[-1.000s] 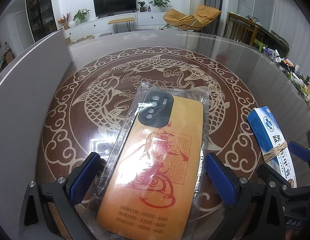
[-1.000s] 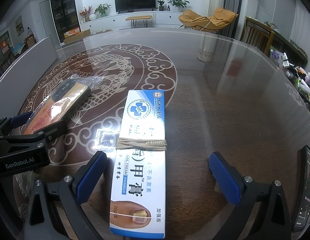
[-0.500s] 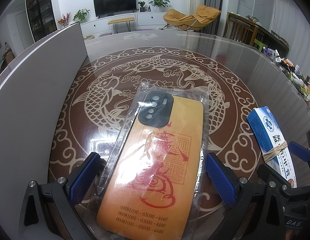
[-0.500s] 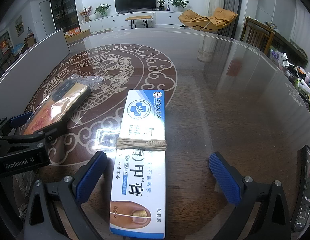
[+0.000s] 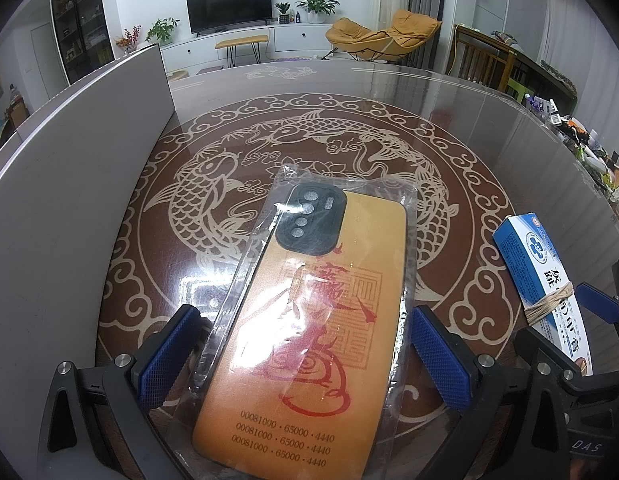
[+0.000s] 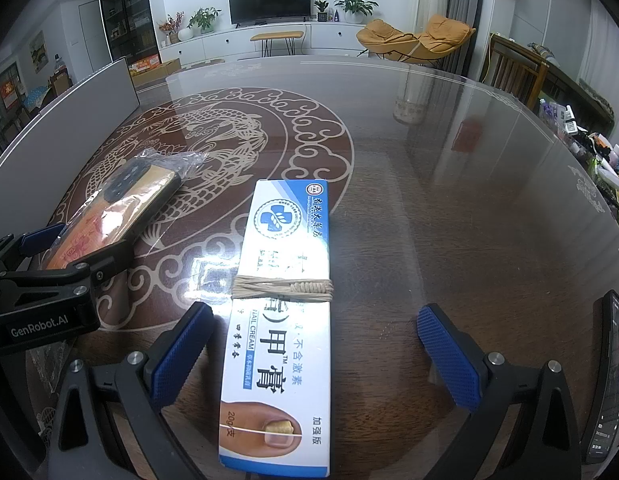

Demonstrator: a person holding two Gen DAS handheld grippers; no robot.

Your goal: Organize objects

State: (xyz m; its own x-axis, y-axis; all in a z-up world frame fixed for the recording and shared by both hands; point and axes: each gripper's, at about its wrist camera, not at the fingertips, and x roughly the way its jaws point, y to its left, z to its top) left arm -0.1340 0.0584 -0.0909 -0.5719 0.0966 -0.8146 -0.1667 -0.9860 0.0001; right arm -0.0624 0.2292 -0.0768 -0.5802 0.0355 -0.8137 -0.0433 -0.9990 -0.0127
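Note:
An orange phone case in a clear plastic bag [image 5: 309, 328] lies flat on the glass table, between the open fingers of my left gripper [image 5: 305, 356]; the blue pads stand beside the bag's edges. It also shows in the right wrist view [image 6: 121, 208]. A white and blue nail cream box with a rubber band around it [image 6: 281, 312] lies between the open fingers of my right gripper [image 6: 309, 356], apart from both pads. The box also shows in the left wrist view [image 5: 541, 284]. The left gripper shows in the right wrist view [image 6: 61, 264].
A tall grey panel [image 5: 69, 184] stands along the left side of the round glass table [image 6: 449, 160] with its carp pattern. A dark phone [image 6: 607, 380] lies at the right edge. Small bottles and clutter [image 5: 589, 148] sit at the far right.
The grey panel on the left has slid back toward me, uncovering more of the table's far left. Both grippers and both objects have stayed put.

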